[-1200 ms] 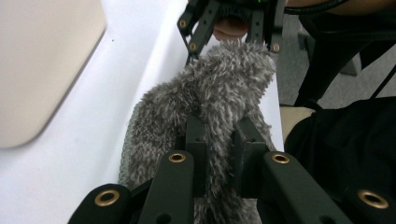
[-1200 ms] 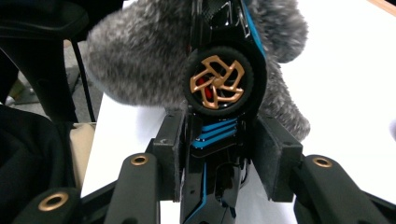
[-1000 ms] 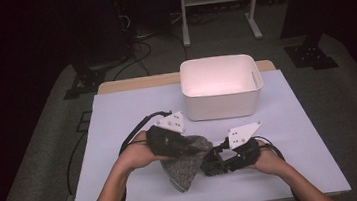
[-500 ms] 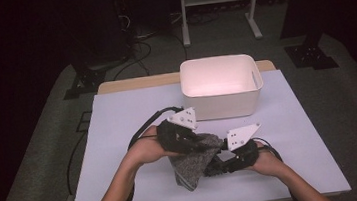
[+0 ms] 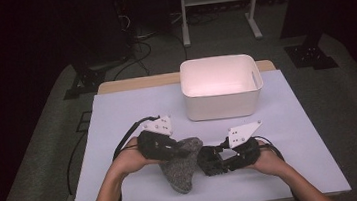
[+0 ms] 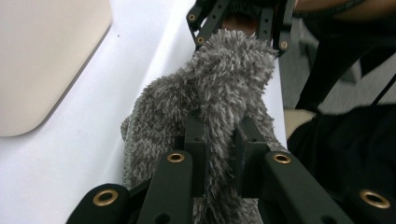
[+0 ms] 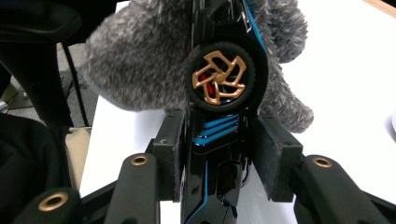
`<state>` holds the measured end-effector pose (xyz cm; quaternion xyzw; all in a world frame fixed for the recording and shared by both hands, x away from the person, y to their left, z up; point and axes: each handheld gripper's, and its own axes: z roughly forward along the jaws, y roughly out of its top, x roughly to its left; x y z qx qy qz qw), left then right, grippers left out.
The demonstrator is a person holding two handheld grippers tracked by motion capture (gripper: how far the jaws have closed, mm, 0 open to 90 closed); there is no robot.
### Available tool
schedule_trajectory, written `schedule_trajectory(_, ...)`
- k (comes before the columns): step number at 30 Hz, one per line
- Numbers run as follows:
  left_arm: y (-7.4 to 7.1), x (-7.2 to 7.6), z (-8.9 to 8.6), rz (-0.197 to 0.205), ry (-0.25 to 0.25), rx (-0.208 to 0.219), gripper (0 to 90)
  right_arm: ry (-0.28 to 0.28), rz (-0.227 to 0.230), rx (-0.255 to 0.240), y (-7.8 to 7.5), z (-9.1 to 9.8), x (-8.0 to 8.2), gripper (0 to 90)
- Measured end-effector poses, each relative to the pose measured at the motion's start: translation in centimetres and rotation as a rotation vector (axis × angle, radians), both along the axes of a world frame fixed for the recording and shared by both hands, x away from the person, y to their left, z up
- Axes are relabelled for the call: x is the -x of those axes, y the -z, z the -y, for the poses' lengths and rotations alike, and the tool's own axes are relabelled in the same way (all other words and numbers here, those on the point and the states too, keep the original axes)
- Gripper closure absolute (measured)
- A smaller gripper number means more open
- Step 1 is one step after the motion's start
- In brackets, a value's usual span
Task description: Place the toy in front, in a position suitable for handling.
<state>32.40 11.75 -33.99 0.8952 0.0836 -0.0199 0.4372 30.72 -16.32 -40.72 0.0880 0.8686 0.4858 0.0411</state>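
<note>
Nearest, the left gripper (image 5: 184,150) pinches the grey fluffy cloth (image 5: 179,168), which hangs to the desk (image 5: 118,117). At three o'clock of it, the right gripper (image 5: 207,160) clamps a black toy car (image 7: 219,140) that touches the cloth. I judge the car is being wiped; next, the cloth must rub along its body. The white bin (image 5: 221,87) stands at twelve o'clock.

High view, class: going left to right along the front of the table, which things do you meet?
Left gripper → fluffy grey cloth → right gripper, clamped on a black toy car with blue stripes.
</note>
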Motion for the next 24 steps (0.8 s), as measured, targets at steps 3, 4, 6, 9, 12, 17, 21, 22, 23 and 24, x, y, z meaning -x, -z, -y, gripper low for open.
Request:
schedule_trajectory(3, 0.5, -0.1, -0.5, -0.028, -0.007, 0.041, 78.7, 0.010, 0.000, 0.008, -0.1, -0.3, 0.2, 55.9)
schedule_trajectory(4, 0.7, -0.2, -0.6, -0.036, -0.006, 0.050, 78.7, 0.013, -0.001, 0.005, -0.2, -0.4, 0.2, 56.0)
schedule_trajectory(6, 0.7, -0.2, -0.6, -0.035, -0.005, 0.051, 78.8, 0.017, 0.008, 0.001, -0.4, -0.6, 0.2, 56.3)
schedule_trajectory(9, 0.5, -0.2, -0.6, -0.031, -0.006, 0.045, 78.7, 0.016, 0.014, 0.001, -0.7, -0.9, 0.1, 57.1)
schedule_trajectory(12, 0.4, -0.3, -0.5, -0.028, -0.008, 0.044, 78.8, 0.007, 0.033, 0.003, -1.4, -1.4, 0.1, 58.2)
schedule_trajectory(17, 0.0, -0.2, -0.7, -0.025, -0.012, 0.032, 78.7, -0.017, 0.042, 0.010, -1.9, -2.2, -0.1, 62.5)
schedule_trajectory(21, -0.4, -0.2, -1.2, -0.016, -0.024, 0.029, 78.7, -0.016, 0.045, 0.021, -2.1, -2.5, -0.3, 62.6)
schedule_trajectory(22, -0.5, -0.2, -1.3, -0.012, -0.028, 0.024, 78.7, -0.016, 0.045, 0.019, -2.1, -2.6, -0.4, 62.6)
schedule_trajectory(23, -0.6, -0.1, -1.3, -0.011, -0.029, 0.023, 78.7, -0.015, 0.048, 0.018, -2.2, -2.8, -0.5, 62.7)
schedule_trajectory(24, -0.8, -0.2, -1.5, -0.003, -0.031, 0.021, 78.7, -0.016, 0.048, 0.016, -2.2, -2.9, -0.6, 62.7)
